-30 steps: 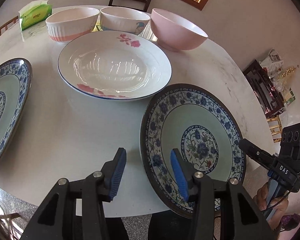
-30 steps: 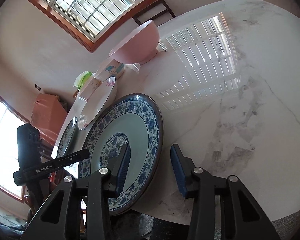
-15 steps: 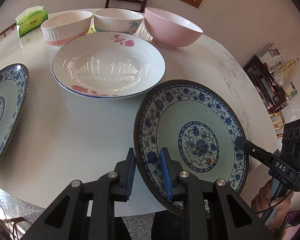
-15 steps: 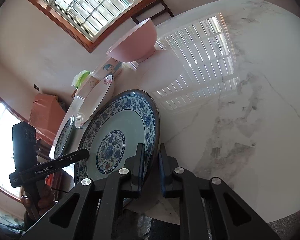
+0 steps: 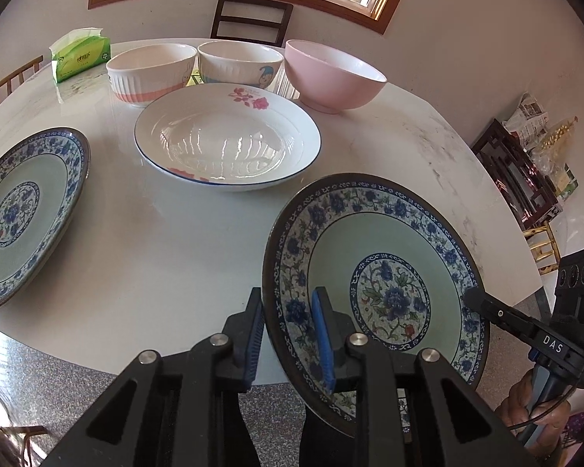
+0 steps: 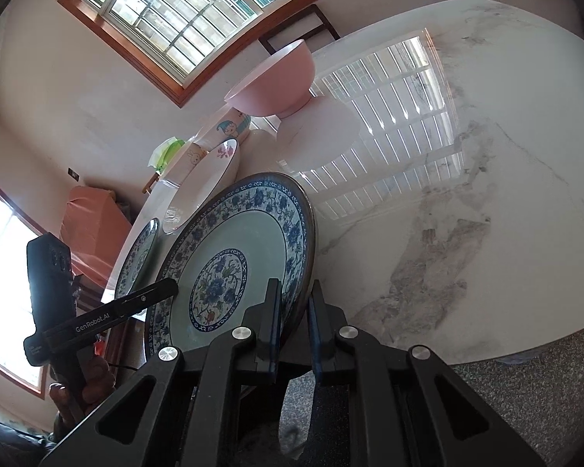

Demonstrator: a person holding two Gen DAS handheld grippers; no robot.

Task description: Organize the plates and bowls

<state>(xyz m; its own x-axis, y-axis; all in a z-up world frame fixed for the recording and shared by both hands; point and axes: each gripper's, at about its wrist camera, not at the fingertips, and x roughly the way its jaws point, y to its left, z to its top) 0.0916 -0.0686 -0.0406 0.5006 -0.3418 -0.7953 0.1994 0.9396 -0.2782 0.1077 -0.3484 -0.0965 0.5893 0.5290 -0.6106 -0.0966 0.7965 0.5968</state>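
Observation:
A blue-patterned plate (image 5: 377, 272) is held off the white table by both grippers. My left gripper (image 5: 288, 334) is shut on its left rim. My right gripper (image 6: 294, 327) is shut on the opposite rim of the same plate (image 6: 233, 257). A second blue-patterned plate (image 5: 23, 210) lies on the table at the left. A white deep plate with red flowers (image 5: 226, 144) sits in the middle. Behind it stand a ribbed white-and-pink bowl (image 5: 152, 74), a cartoon-print bowl (image 5: 239, 64) and a pink bowl (image 5: 331, 76).
A green tissue pack (image 5: 80, 56) stands at the table's far left. A dark chair (image 5: 249, 19) is behind the table under the window. The marble table (image 6: 467, 194) spreads to the right of the held plate. A dark rack (image 5: 518, 179) with clutter stands on the floor at the right.
Both grippers closed onto opposite rims of the near blue plate. The plate has lifted and tilted up off the table edge.

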